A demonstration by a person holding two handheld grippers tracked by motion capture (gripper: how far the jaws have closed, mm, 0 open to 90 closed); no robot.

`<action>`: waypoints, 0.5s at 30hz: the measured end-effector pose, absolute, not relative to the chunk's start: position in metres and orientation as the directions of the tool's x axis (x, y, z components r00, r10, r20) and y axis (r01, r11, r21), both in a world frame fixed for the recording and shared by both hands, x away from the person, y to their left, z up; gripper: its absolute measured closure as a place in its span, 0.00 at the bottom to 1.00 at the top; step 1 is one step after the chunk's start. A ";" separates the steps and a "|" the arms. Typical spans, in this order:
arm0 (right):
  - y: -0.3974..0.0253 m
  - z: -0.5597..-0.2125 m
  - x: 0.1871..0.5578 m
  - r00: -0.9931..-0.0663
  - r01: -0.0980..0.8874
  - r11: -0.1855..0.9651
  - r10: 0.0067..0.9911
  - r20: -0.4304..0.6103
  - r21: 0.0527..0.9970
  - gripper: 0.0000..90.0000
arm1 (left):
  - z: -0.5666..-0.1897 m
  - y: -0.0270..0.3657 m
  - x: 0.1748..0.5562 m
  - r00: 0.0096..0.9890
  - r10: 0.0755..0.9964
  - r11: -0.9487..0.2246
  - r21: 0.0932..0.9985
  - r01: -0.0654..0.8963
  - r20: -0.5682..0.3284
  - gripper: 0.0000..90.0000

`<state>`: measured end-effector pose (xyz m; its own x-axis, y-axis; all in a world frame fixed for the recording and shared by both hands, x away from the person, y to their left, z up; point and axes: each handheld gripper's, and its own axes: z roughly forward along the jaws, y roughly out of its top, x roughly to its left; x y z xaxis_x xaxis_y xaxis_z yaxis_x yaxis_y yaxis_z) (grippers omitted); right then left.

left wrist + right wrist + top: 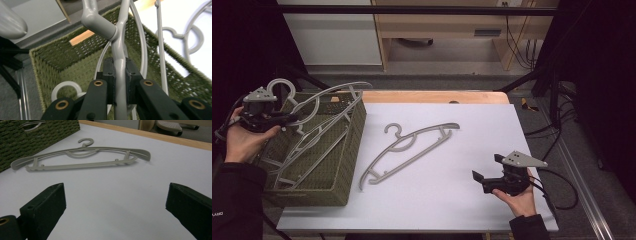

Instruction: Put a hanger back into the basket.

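**A:** So the left gripper [119, 82] is clamped on a grey plastic hanger [319, 102] just below its hook, holding it tilted over the green woven basket [354, 150]. Tips for this bit?

**B:** Raise it straight and slowly. There are more hangers [299, 155] in the basket, and I can't tell whether they're hooked together. The right gripper [484, 172] waits with jaws wide apart, near the hanger on the white mat [412, 147].

A grey plastic hanger [319, 107] — held by its neck, tilted up over the woven olive basket [344, 165], hook toward the left edge; a second grey hanger [409, 147] lies flat on the white table, diagonal, just beside that basket.
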<state>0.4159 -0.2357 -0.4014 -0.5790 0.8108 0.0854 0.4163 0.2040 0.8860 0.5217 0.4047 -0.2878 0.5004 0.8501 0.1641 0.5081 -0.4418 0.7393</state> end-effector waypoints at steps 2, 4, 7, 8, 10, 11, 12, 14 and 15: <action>-0.236 -0.402 0.416 -0.579 0.417 0.207 0.811 0.083 0.885 0.04 | -0.290 0.408 0.523 0.488 0.858 -0.431 0.740 0.517 0.159 0.91; -0.236 -0.402 0.416 -0.580 0.418 0.210 0.810 0.082 0.884 0.04 | -0.292 0.411 0.523 0.485 0.859 -0.435 0.731 0.525 0.163 0.91; -0.236 -0.402 0.416 -0.581 0.416 0.211 0.810 0.080 0.884 0.04 | -0.296 0.417 0.524 0.473 0.865 -0.433 0.724 0.537 0.166 0.91; -0.236 -0.402 0.417 -0.580 0.417 0.212 0.811 0.079 0.884 0.04 | -0.297 0.418 0.524 0.469 0.867 -0.433 0.721 0.541 0.169 0.91; -0.235 -0.403 0.417 -0.580 0.417 0.213 0.811 0.078 0.884 0.04 | -0.299 0.422 0.524 0.460 0.873 -0.425 0.719 0.550 0.165 0.91; -0.236 -0.403 0.417 -0.582 0.415 0.215 0.810 0.076 0.884 0.04 | -0.300 0.423 0.524 0.457 0.874 -0.423 0.720 0.550 0.164 0.91; -0.236 -0.402 0.417 -0.581 0.415 0.213 0.810 0.077 0.885 0.04 | -0.301 0.426 0.524 0.453 0.876 -0.422 0.719 0.553 0.165 0.91; -0.236 -0.402 0.416 -0.581 0.411 0.211 0.810 0.077 0.887 0.04 | -0.302 0.428 0.524 0.446 0.880 -0.413 0.723 0.553 0.162 0.91; -0.236 -0.402 0.417 -0.582 0.411 0.214 0.810 0.073 0.886 0.04 | -0.302 0.429 0.525 0.445 0.881 -0.413 0.723 0.554 0.162 0.91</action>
<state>0.4165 -0.2365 -0.4021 -0.5815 0.8102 0.0734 0.4105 0.2144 0.8863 0.5246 0.4287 -0.3022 0.4447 0.8809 0.1621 0.5540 -0.4127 0.7230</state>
